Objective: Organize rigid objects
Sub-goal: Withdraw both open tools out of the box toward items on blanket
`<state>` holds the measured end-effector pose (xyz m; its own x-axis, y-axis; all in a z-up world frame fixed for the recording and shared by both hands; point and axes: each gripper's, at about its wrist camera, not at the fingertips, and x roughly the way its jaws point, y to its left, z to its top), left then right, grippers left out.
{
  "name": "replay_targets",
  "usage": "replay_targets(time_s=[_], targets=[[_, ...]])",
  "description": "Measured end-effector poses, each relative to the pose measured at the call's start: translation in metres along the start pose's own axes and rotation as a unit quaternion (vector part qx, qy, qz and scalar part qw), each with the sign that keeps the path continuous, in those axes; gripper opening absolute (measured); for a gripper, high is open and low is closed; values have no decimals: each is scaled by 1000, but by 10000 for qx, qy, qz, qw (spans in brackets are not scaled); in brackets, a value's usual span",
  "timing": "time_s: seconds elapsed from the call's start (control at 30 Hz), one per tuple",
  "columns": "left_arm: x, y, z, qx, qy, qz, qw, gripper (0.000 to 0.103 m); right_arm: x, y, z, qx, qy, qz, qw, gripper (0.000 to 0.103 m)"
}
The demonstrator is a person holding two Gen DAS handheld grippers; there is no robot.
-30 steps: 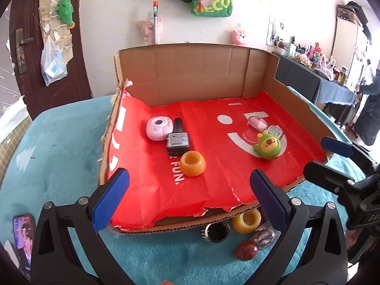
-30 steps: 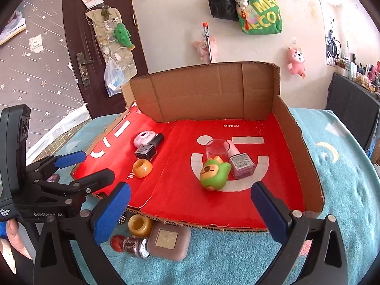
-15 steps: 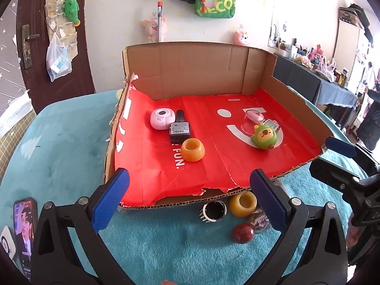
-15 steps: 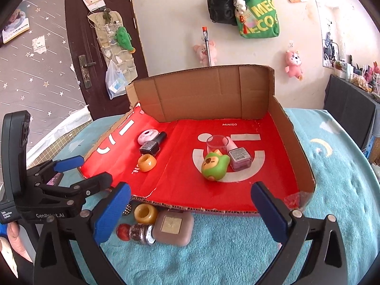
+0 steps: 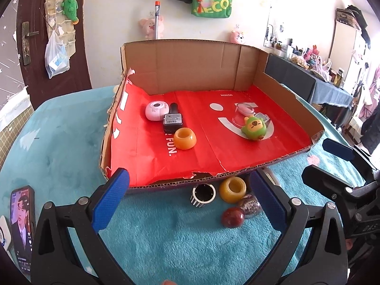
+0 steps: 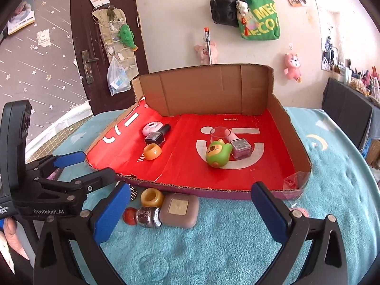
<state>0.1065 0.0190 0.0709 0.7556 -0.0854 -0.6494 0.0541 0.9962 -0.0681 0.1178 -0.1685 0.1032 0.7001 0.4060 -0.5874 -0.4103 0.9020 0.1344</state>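
Cardboard tray (image 6: pixel 294 140), red-lined, centre frame: holds green toy (image 6: pixel 217 153), orange ring (image 6: pixel 152 151), dark bottle (image 6: pixel 156 136). Brown case (image 6: pixel 179 210), yellow ring (image 6: pixel 152 197), glitter bottle (image 6: pixel 142 216) on teal cloth (image 6: pixel 237 249) below tray's front edge. Left gripper (image 5: pixel 187 204) and right gripper (image 6: pixel 191 210): jaws spread, empty

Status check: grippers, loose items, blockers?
Left gripper and right gripper open, empty. Yellow ring, glitter bottle, brown case outside cardboard tray. Nothing blocking.
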Motion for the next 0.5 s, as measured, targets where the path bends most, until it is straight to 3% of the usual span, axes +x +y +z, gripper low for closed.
replay_targets(time_s=[0.23, 0.5], targets=[[-2, -2, -8, -57, 45, -62, 10000, 103, -5, 1, -6, -31, -109, -235, 9997, 103], [7, 13, -20, -497, 372, -264, 9977, 103, -5, -1, -17, 4, -30, -222, 9997, 103]])
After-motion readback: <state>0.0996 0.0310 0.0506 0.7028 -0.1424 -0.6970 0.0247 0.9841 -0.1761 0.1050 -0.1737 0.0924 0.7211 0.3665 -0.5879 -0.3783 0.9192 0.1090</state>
